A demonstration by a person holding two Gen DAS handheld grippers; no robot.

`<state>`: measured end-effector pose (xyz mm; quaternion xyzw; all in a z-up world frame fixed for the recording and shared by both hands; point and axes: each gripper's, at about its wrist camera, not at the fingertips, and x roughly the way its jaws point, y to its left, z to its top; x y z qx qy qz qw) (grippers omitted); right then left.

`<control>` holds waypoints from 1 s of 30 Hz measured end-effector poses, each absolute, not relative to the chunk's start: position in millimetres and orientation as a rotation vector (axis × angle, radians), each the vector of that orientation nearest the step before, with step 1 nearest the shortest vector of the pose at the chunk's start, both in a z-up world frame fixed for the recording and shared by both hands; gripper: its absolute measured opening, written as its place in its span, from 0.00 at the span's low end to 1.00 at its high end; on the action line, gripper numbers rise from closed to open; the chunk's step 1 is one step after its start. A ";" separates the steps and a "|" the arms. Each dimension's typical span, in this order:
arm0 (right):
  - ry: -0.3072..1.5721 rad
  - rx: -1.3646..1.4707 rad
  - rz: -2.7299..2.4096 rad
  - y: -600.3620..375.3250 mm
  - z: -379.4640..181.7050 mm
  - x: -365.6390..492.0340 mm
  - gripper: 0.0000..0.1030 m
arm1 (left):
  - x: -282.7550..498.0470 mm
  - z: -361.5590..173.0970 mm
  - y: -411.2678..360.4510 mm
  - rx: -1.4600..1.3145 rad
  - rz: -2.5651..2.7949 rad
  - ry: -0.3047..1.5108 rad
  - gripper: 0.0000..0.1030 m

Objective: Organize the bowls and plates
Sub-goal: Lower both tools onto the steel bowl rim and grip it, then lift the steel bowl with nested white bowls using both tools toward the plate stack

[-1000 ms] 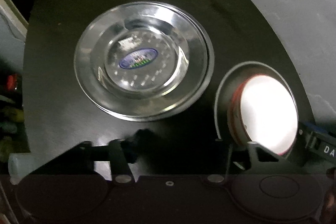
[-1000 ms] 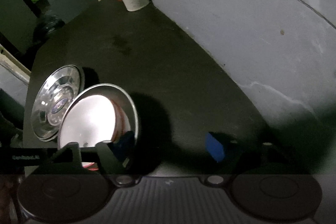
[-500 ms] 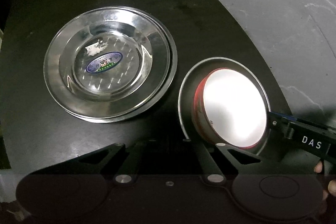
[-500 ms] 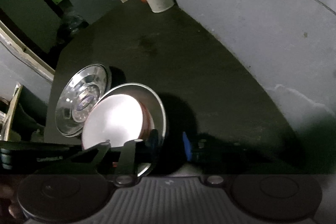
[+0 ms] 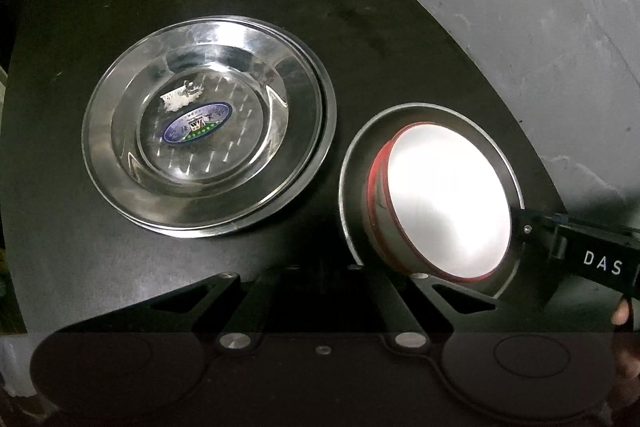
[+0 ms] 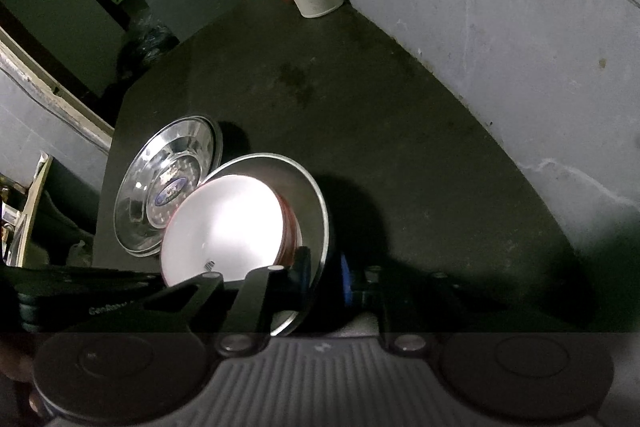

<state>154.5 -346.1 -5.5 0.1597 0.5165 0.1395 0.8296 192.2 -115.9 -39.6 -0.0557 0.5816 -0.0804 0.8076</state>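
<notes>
Both tool tips hidden in shadow.

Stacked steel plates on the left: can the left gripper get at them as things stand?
Probably yes. The left gripper has its jaws open and holds nothing, and the stacked steel plates lie just ahead with bare tabletop between. The plate with the bowl, held by the right gripper, sits off to the side.
</notes>
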 end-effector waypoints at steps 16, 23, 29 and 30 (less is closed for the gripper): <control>1.104 0.346 0.311 -346.8 -8.1 157.4 0.18 | 188.5 -47.8 -100.6 -0.209 -0.176 1.217 0.00; 1.106 0.348 0.304 -346.9 -8.4 157.2 0.22 | 180.2 -41.1 -93.8 -0.219 -0.177 1.158 0.04; 1.109 0.343 0.298 -346.6 -8.4 158.2 0.22 | 172.0 -32.1 -85.0 -0.225 -0.181 1.117 0.18; 1.109 0.343 0.297 -346.5 -8.3 158.2 0.22 | 170.6 -30.0 -84.0 -0.220 -0.181 1.112 0.22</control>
